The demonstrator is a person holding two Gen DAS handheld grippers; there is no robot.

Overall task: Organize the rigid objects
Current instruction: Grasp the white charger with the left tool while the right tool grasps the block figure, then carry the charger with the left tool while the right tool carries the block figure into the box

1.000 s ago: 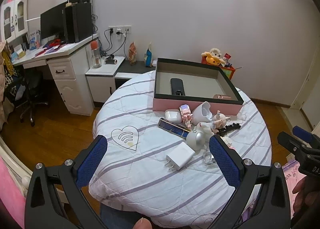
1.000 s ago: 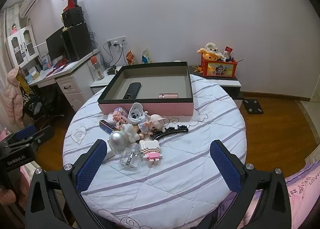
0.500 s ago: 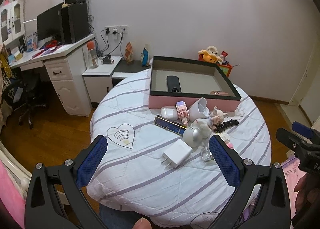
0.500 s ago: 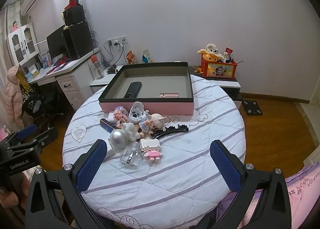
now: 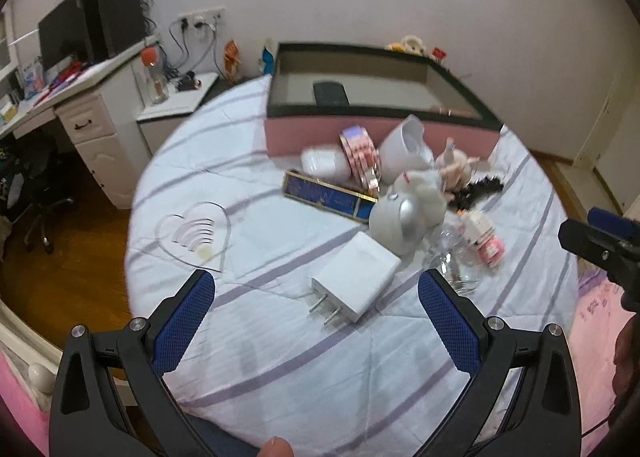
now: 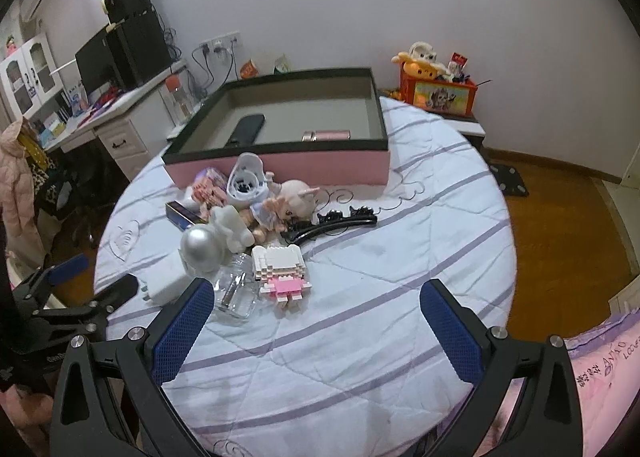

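My left gripper (image 5: pixel 316 293) is spread wide and empty over the white charger (image 5: pixel 357 276), near the pile; my right gripper (image 6: pixel 316 299) is wide too. The pink box (image 6: pixel 280 167) sits far. A blurry view probably means I'm moving fast, so I could clip the glass bottle (image 5: pixel 456 265).

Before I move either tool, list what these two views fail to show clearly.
- Small doll: smeared by motion blur in the left wrist view.
- White charger: half hidden behind the silver ball in the right wrist view.
- Dark remote in the pink box: near end hidden by the box wall, left wrist view.
- Box-front print: too small to read.
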